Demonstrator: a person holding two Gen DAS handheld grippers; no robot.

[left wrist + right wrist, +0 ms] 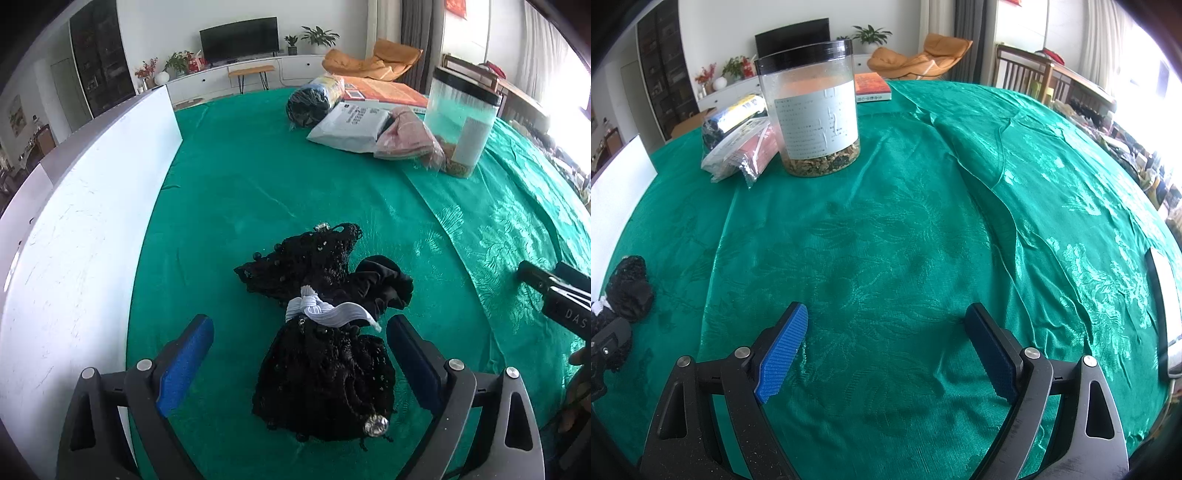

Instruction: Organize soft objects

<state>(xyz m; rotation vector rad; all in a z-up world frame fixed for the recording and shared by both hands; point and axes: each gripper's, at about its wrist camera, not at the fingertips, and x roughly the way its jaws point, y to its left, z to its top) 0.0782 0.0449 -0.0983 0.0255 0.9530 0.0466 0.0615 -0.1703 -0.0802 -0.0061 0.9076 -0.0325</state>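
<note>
Black lace fabric bundle [321, 332], tied round its middle with a light grey band [325, 308], lies on the green tablecloth [240, 177] toward the table's near edge. Small beads and a clear gem dot the lace; a smoother black cloth bunches at its right side.

Left gripper [299, 354]: fingers spread wide, blue pads on either side of the bundle's near half, neither pad touching it, nothing held.

Right gripper [886, 350]: fingers likewise wide apart over bare patterned cloth, nothing between them. In the right wrist view the bundle shows only at the far left edge, well apart from this gripper. The right gripper's body enters the left wrist view at its right edge.

White board [81, 229] stands upright along the table's left edge.

Toward the far edge: clear jar [816, 110] with black lid and white label, brown contents low inside. Just beside it on the left, a pink packet in clear plastic [406, 138], a white packet [351, 127] and a dark rolled bag [310, 101]. Orange book [872, 88] lies behind the jar.
</note>
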